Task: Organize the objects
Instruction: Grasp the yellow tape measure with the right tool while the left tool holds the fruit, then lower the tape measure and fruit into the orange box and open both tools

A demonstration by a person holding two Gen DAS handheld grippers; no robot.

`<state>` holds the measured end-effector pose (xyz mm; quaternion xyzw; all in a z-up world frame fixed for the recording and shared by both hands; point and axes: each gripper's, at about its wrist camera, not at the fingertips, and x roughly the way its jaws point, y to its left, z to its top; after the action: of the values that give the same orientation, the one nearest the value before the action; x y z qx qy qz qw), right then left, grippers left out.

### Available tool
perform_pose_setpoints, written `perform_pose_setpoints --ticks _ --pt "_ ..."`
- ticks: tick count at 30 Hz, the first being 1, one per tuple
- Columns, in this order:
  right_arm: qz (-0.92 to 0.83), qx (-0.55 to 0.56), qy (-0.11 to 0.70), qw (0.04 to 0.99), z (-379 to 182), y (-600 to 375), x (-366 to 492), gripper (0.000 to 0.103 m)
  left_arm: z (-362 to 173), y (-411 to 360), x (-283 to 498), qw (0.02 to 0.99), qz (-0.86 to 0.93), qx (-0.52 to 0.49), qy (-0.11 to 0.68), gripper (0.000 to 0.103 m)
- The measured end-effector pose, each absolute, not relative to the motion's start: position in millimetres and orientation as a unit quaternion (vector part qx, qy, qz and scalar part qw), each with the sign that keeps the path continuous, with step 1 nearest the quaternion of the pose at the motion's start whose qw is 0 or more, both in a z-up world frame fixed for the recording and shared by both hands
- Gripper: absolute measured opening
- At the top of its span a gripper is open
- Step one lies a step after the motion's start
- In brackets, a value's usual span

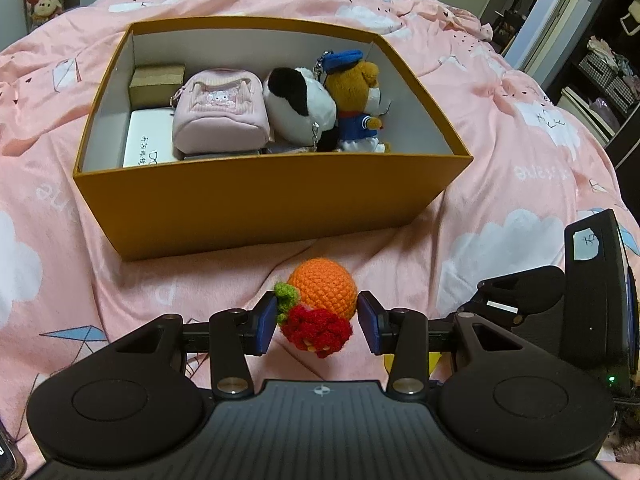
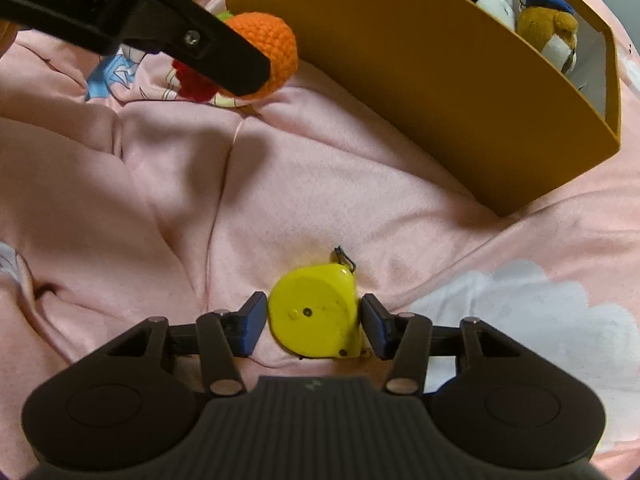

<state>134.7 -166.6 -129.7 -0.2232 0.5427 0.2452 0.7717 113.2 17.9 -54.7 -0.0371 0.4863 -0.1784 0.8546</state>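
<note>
A crocheted orange toy [image 1: 323, 292] with a red tuft and green leaf lies on the pink bedspread, between the pads of my open left gripper [image 1: 318, 322]; the pads stand beside it with small gaps. It also shows in the right wrist view [image 2: 268, 44], partly behind the left gripper's finger. A yellow tape measure [image 2: 316, 312] lies between the pads of my open right gripper [image 2: 314, 326], close to both. An orange box [image 1: 256, 200] beyond holds a pink pouch [image 1: 220, 114], a black-and-white plush [image 1: 300, 102] and a brown bear plush [image 1: 360, 100].
The pink bedspread [image 1: 500, 160] is wrinkled and soft. The right gripper body [image 1: 592, 280] sits at the left view's right edge. White and brown small boxes [image 1: 152, 120] lie in the box's left part. Shelves and a doorway are at far right.
</note>
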Motion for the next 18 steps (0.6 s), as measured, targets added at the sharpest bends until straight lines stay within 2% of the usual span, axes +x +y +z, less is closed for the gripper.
perform_pose_setpoints --ticks 9,18 --pt "0.249 -0.224 0.537 0.774 -126 -167 133 0.053 -52 17 111 0.857 -0.180 -0.037 0.481 0.049" --pt "0.262 -0.204 0.449 0.830 -40 -179 137 0.053 -18 14 119 0.883 -0.181 -0.037 0.432 0.049"
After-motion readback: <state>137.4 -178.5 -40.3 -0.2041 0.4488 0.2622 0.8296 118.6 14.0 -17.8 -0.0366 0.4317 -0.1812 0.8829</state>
